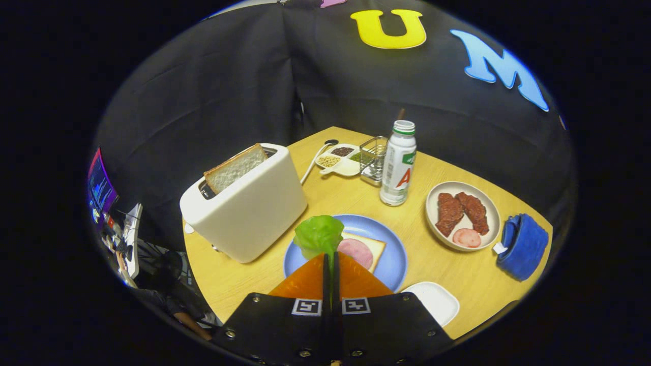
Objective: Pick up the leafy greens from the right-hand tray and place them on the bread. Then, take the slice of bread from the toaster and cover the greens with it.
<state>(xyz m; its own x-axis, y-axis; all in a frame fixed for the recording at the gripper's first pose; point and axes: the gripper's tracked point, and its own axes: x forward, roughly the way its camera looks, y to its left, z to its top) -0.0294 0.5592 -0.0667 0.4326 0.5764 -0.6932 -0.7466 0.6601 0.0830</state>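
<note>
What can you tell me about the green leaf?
The leaf is bright green, thin and crinkly like lettuce, with a pale stem running down between the fingers of the gripper, which are shut on it. It stands upright at their tips, above the blue plate, in front of the bread with its pink ham slice, near the white toaster.

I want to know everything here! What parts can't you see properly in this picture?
- Bread on the blue plate: partly covered by ham, leafy greens and the gripper, gripper view.
- Toaster slice: lower part inside the slot.
- Condiment dish: contents too small to identify.
</note>
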